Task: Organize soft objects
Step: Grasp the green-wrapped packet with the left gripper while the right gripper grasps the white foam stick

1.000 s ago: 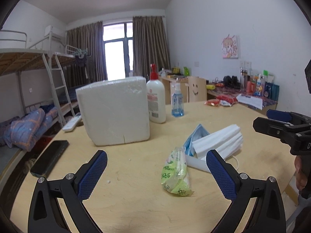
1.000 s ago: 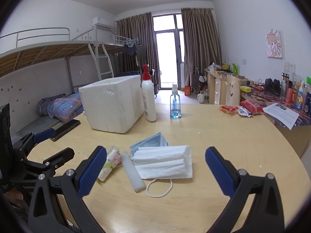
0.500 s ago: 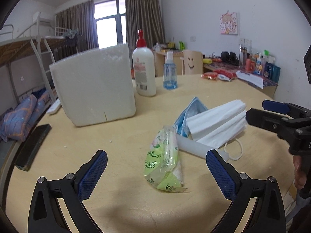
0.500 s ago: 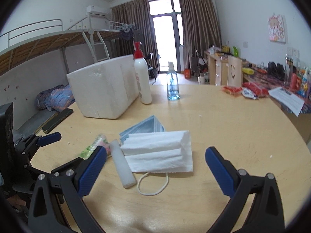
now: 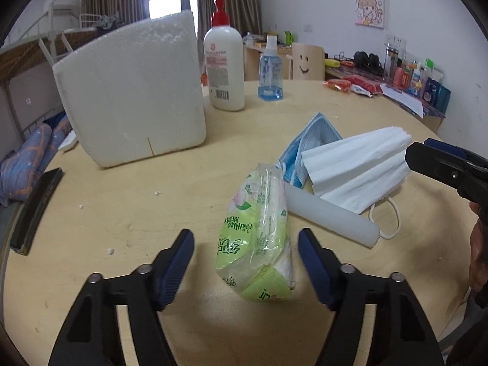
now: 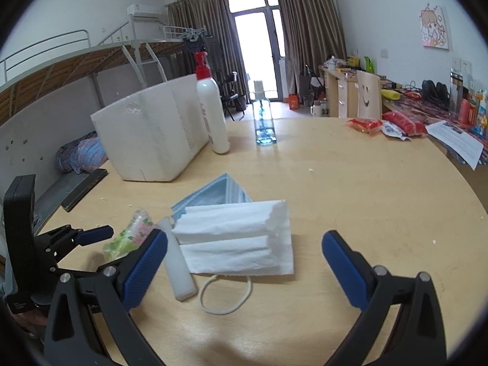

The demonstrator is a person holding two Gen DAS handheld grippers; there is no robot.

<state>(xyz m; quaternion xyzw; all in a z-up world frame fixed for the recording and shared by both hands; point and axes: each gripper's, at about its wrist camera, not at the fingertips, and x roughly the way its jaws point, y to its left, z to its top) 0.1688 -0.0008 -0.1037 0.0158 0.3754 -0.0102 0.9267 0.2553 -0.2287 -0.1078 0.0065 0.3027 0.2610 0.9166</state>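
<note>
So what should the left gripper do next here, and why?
Probably ease forward and finish closing on the green tissue pack. The left gripper has just been closing, its fingers flank the pack's near end without pressing on it yet, and the pack lies free on the table.

Daylight floods from the blown-out window [image 6: 259, 52] ahead of each hand-held gripper; fisheye bends edges, dark vignette rings corners, soft shadows beneath.

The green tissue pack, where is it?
In the left wrist view, the green tissue pack lies on the round table, between the left gripper's open fingers, beside the white tube.
</note>
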